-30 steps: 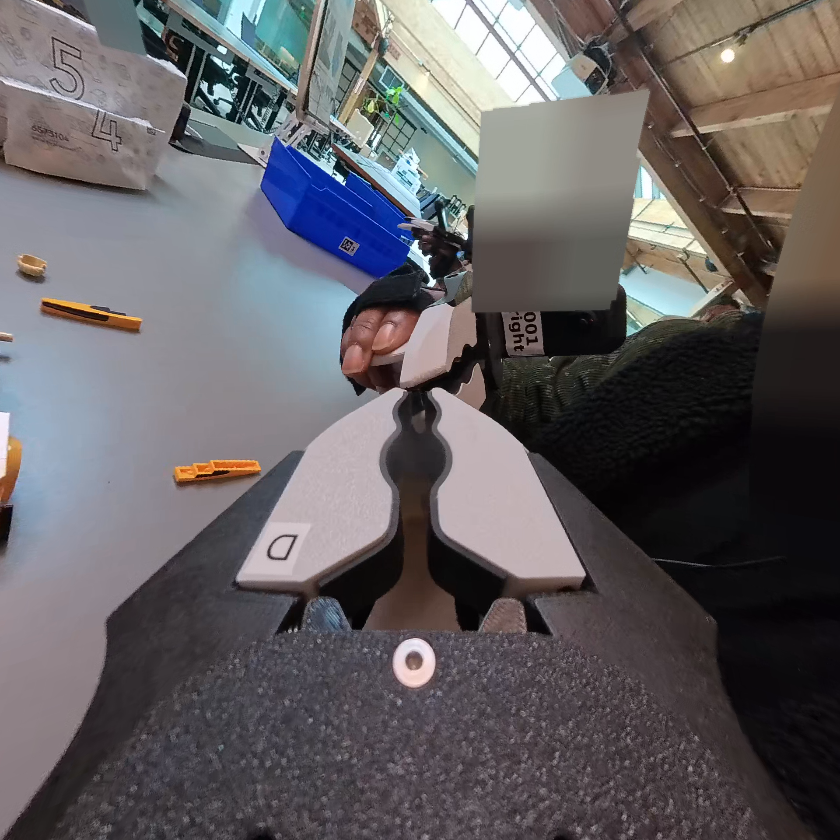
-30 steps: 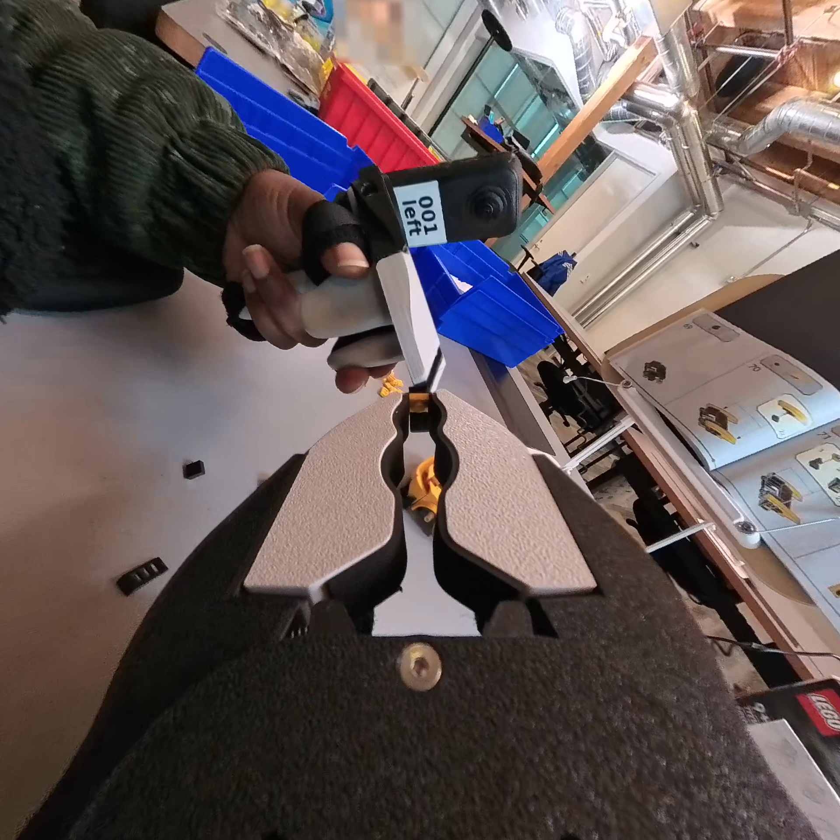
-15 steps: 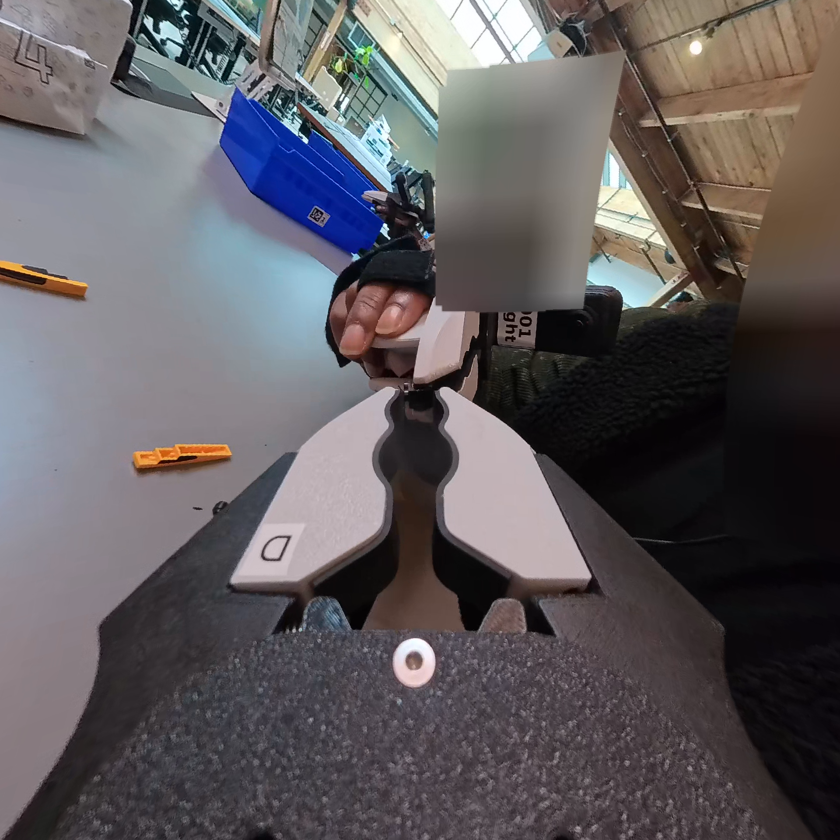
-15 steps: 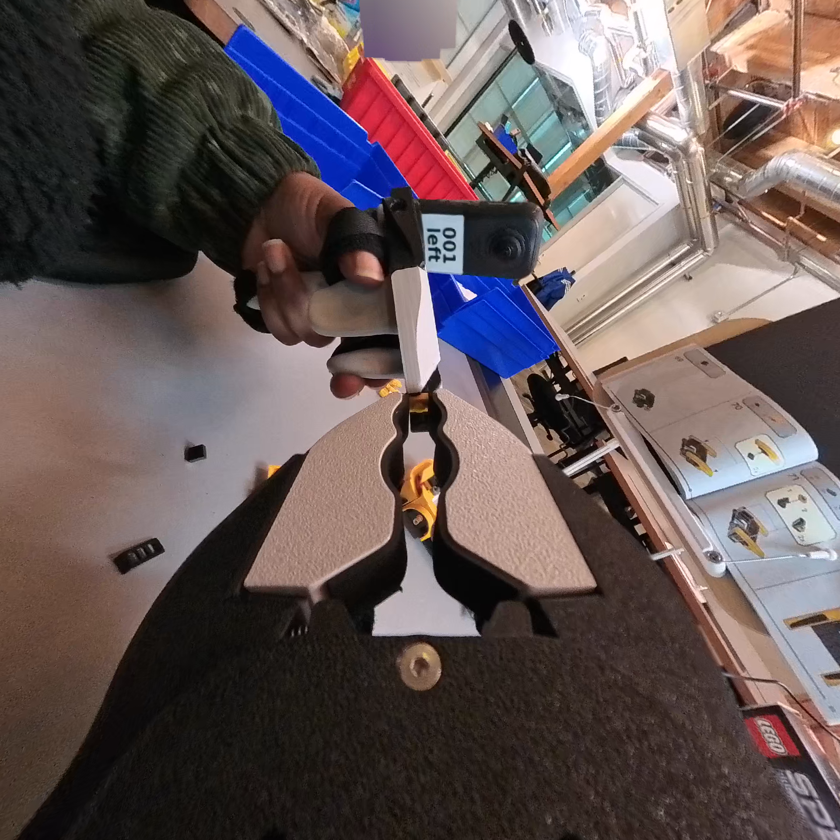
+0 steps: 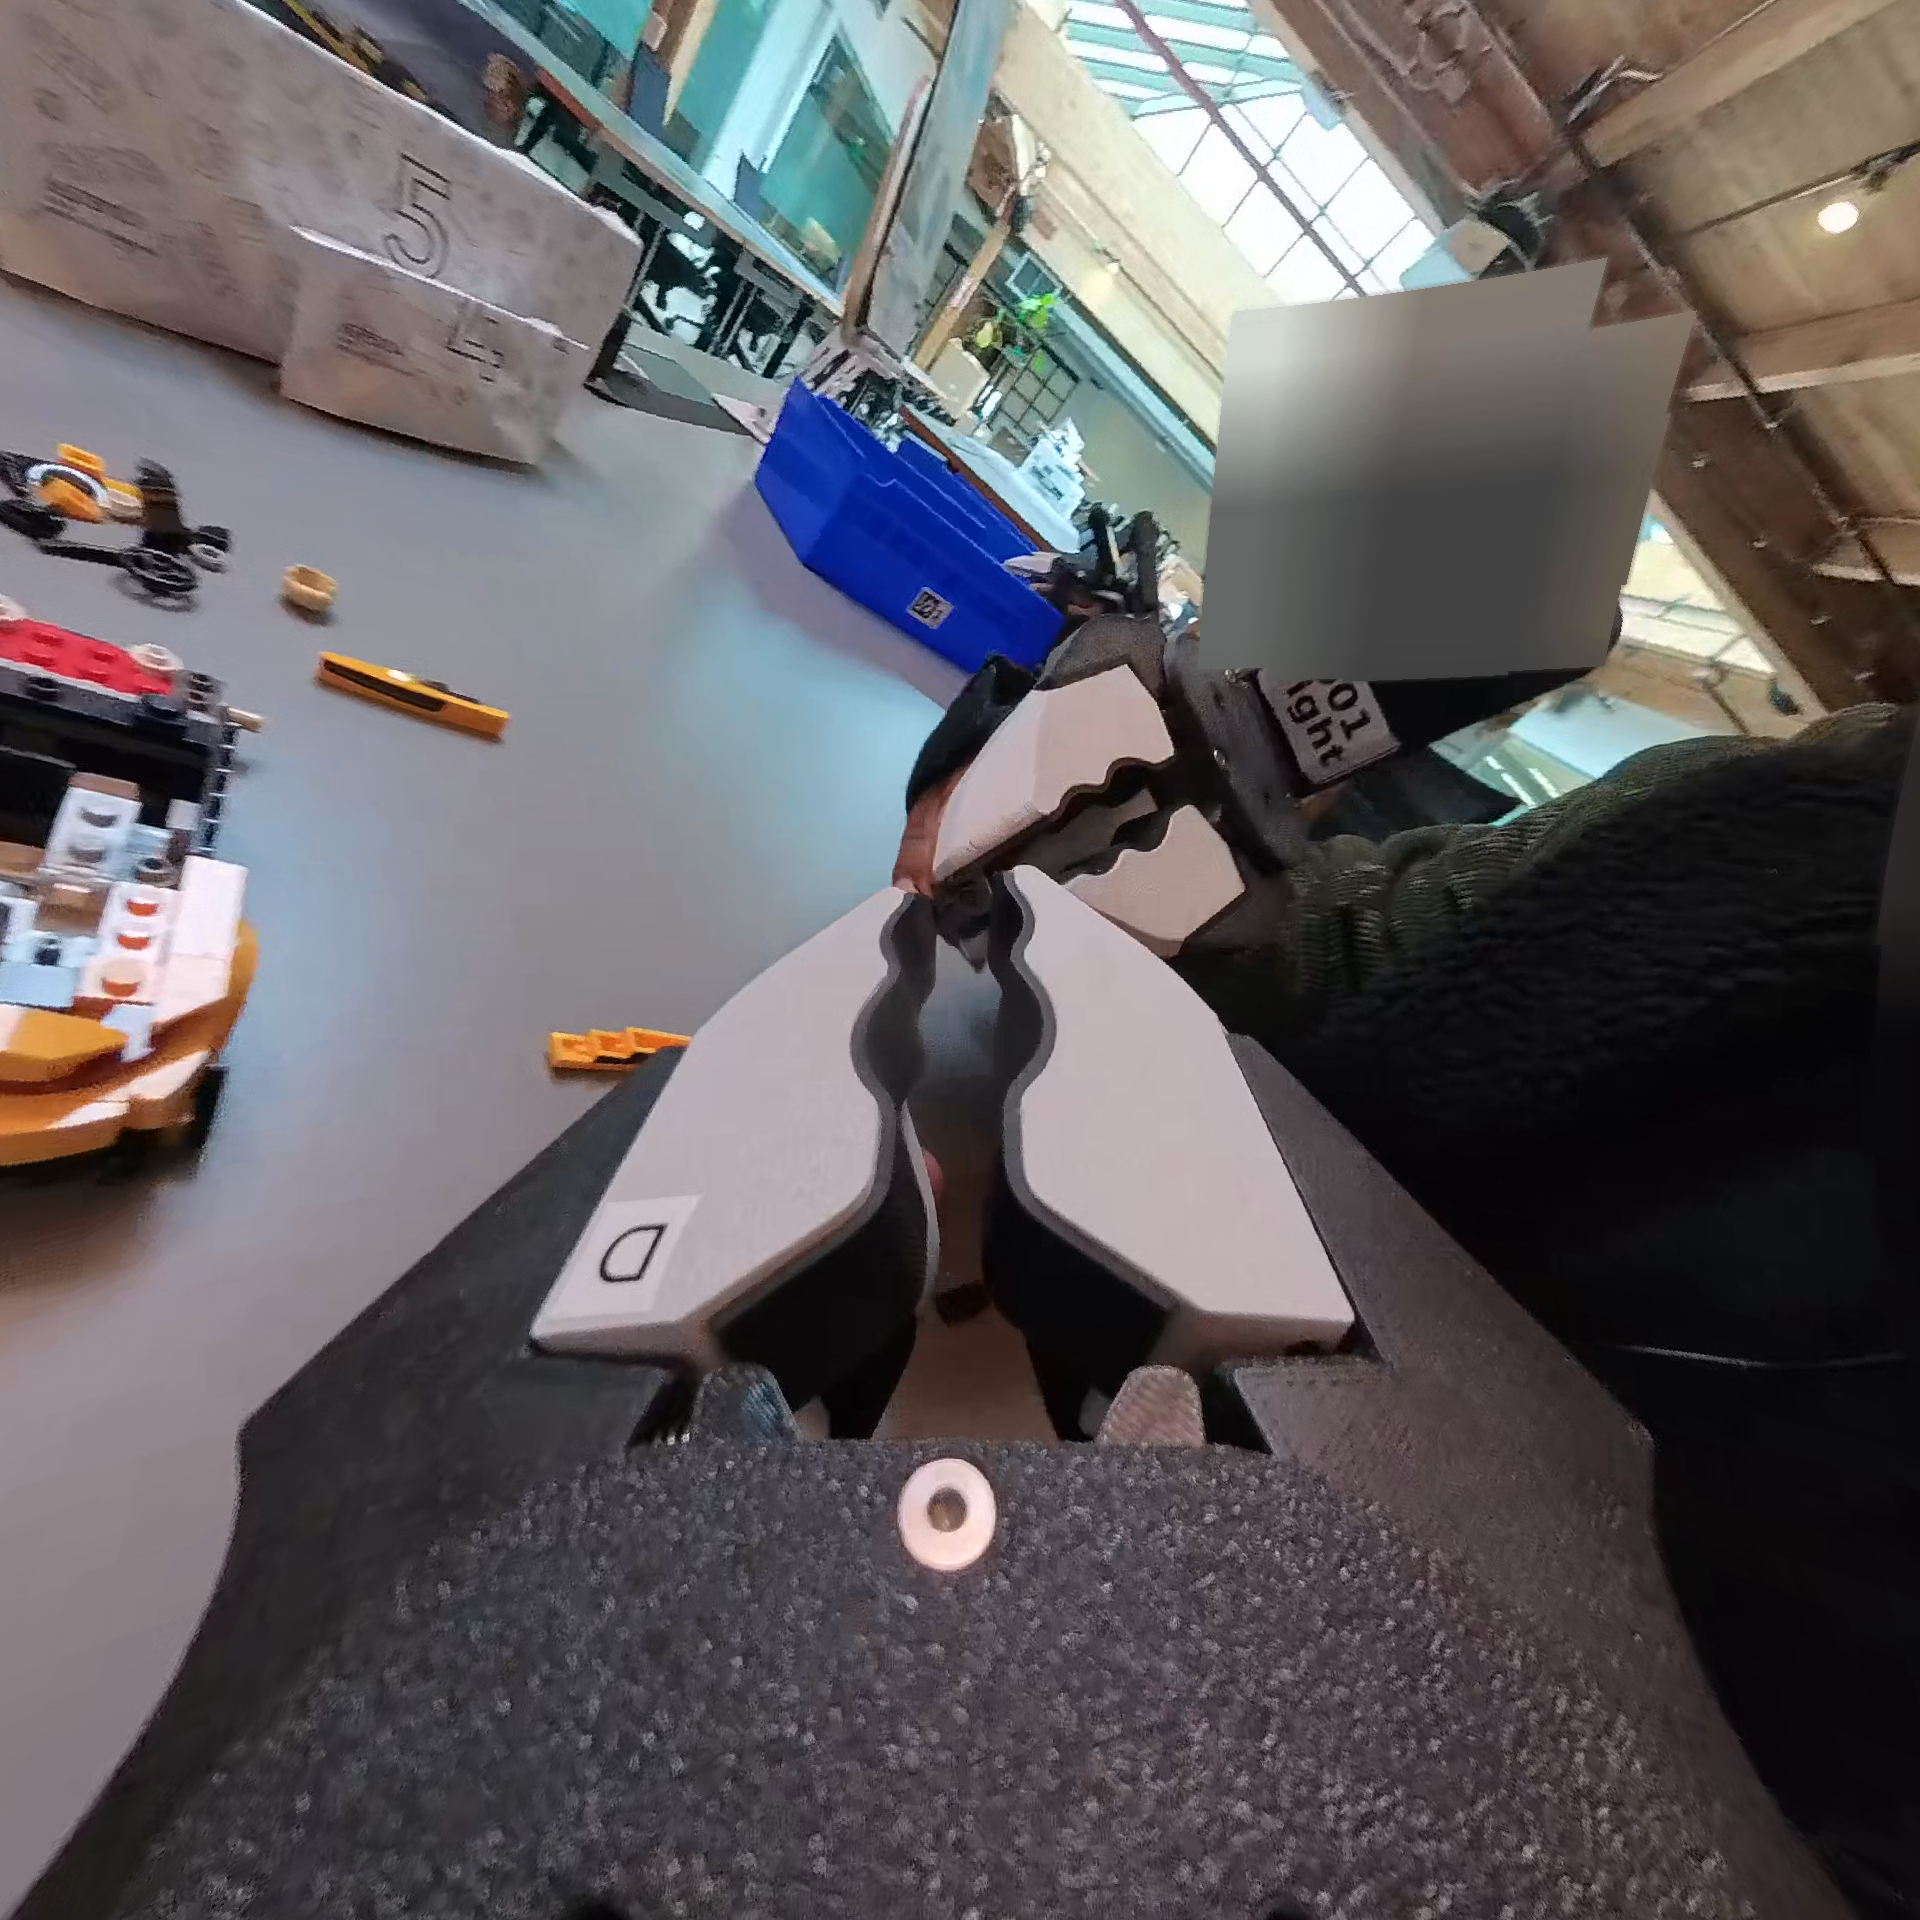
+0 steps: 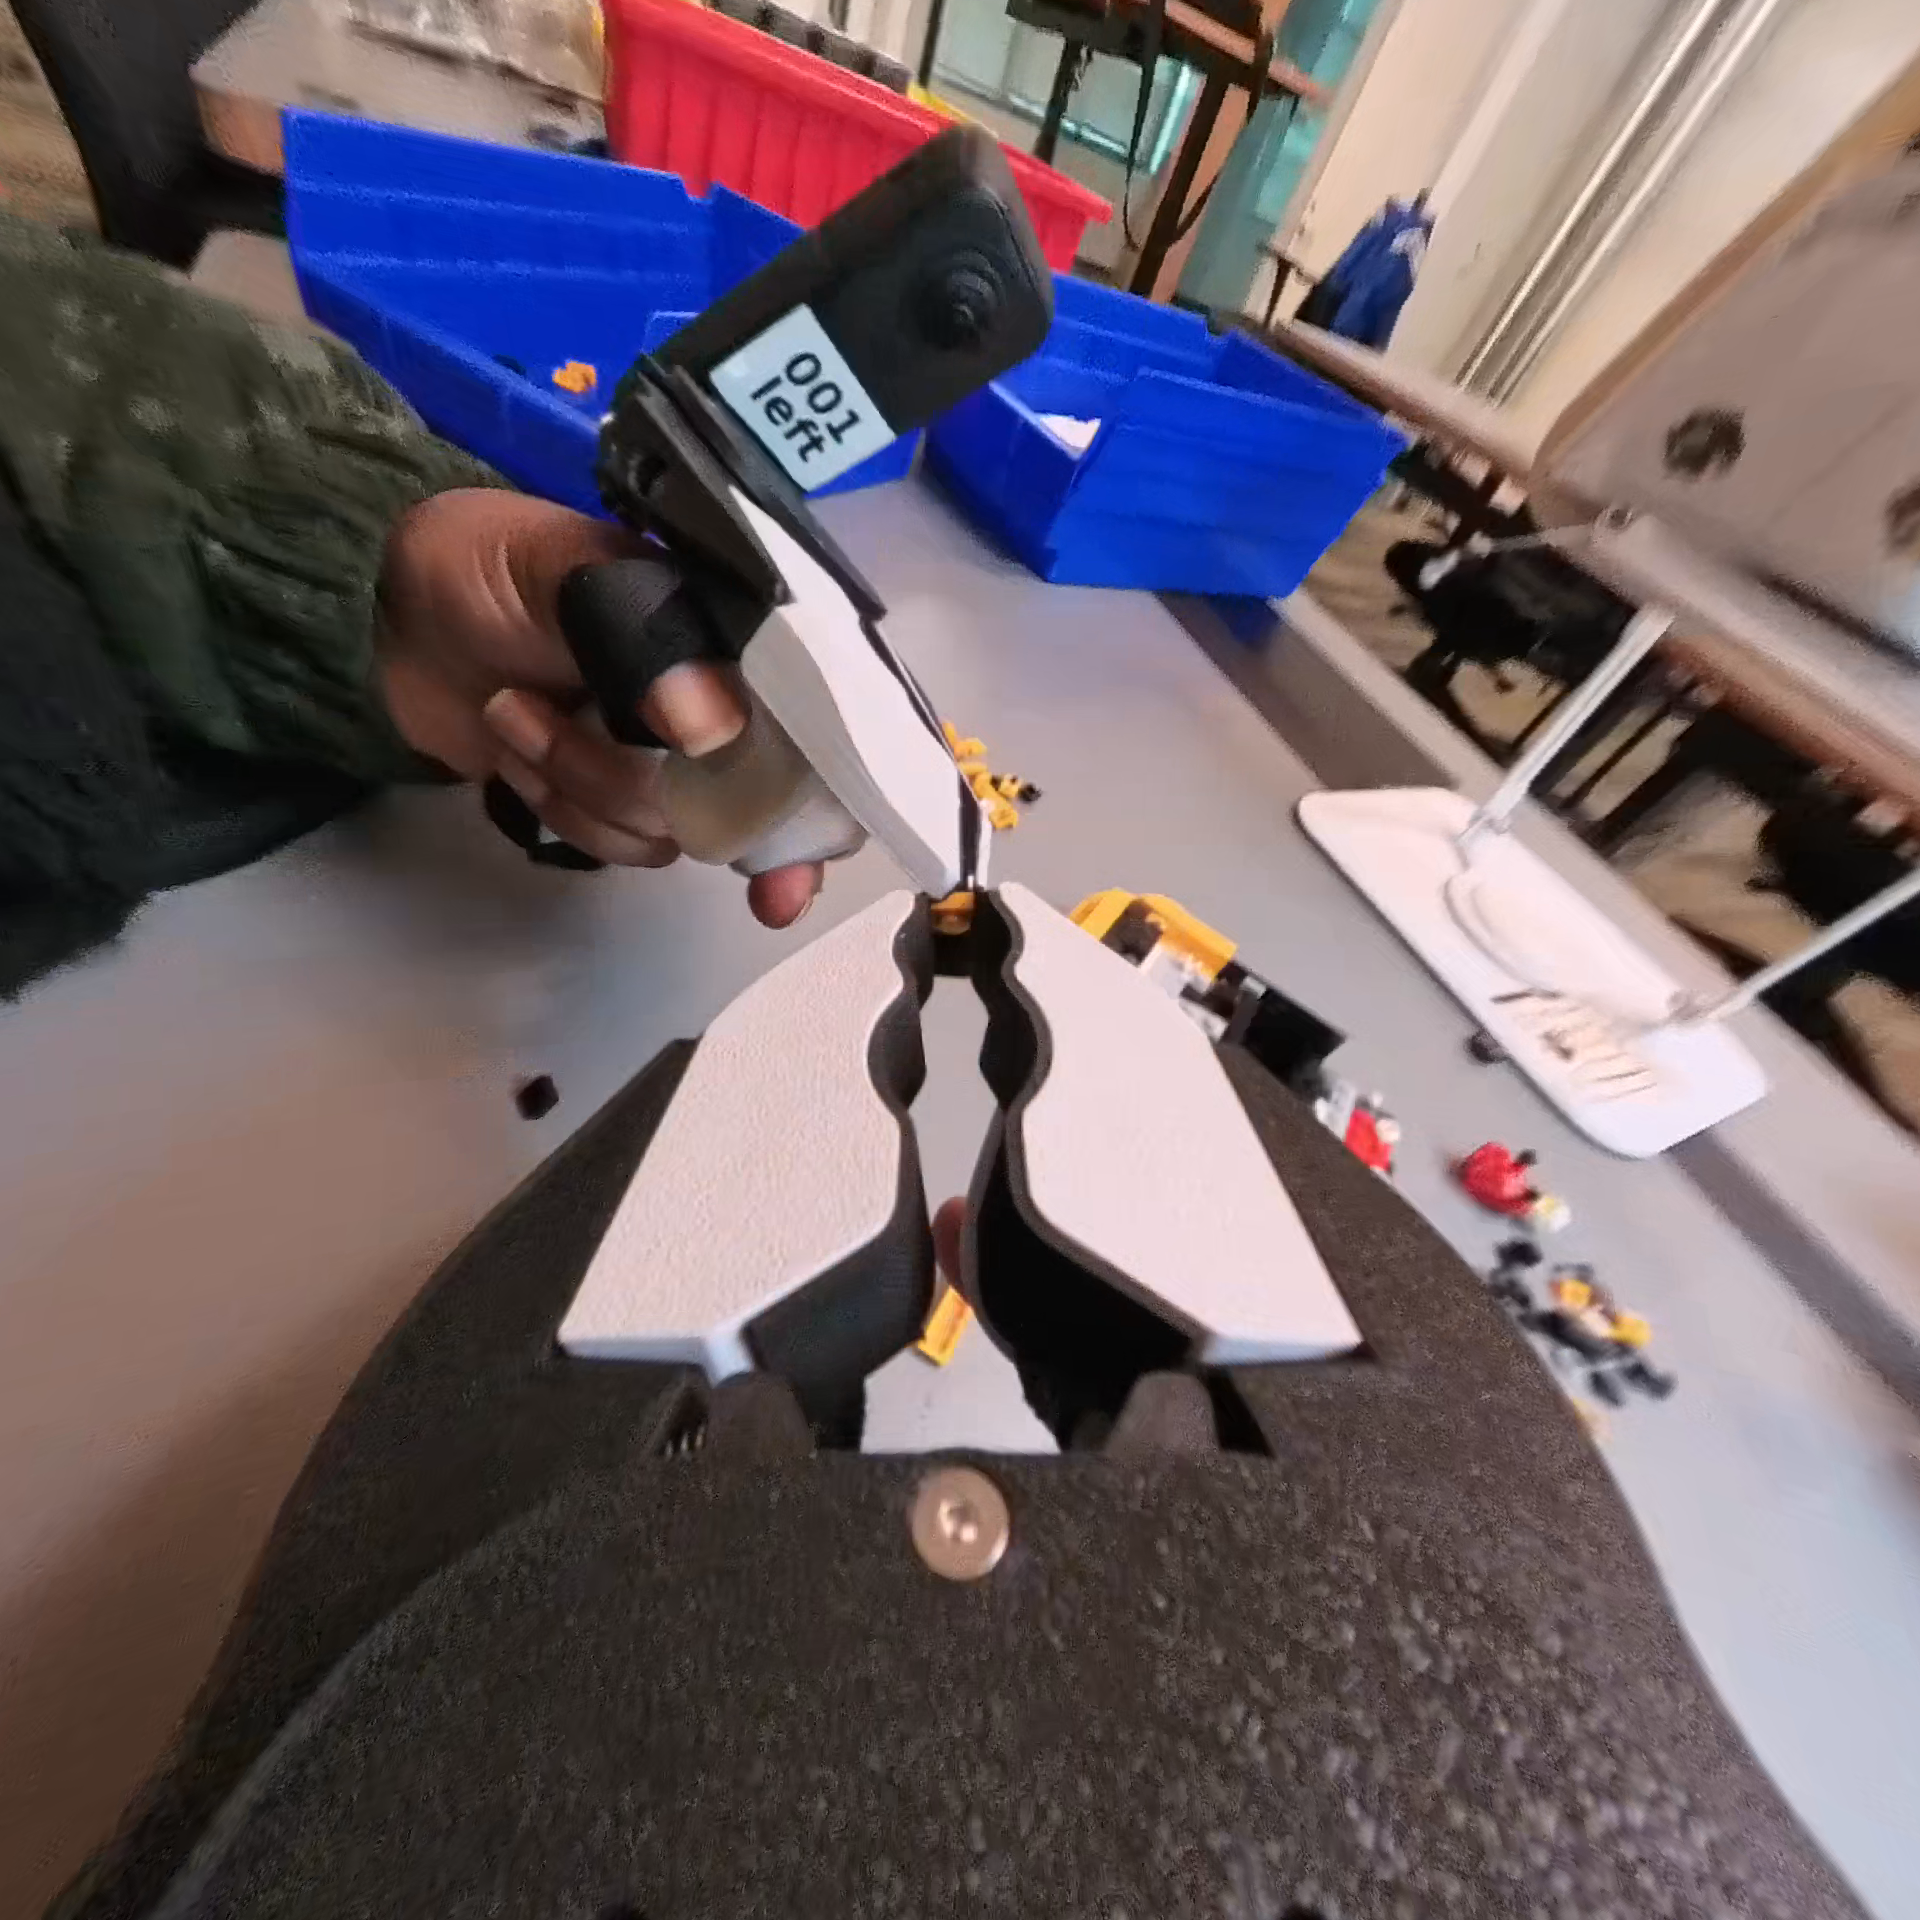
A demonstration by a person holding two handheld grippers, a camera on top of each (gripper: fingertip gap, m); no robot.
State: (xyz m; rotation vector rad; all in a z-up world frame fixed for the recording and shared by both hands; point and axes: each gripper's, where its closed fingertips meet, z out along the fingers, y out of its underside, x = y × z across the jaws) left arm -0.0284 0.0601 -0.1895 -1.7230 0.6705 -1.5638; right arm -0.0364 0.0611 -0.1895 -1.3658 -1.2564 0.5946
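Blue bins (image 6: 1164, 468) – a red bin (image 6: 769, 114) – grey table (image 5: 520, 810).

My two grippers meet tip to tip above the table (image 6: 312, 1039) — bins (image 6: 1143, 468) behind, brick model (image 5: 94, 935) on my left gripper's left, tray (image 6: 1507, 956) on my right gripper's right.

Open-plan workshop: exposed timber roof beams (image 5: 1766, 343), skylights (image 5: 1278, 156), grey worktable (image 5: 582, 790), blue parts bins (image 6: 1164, 478), metal ducting.
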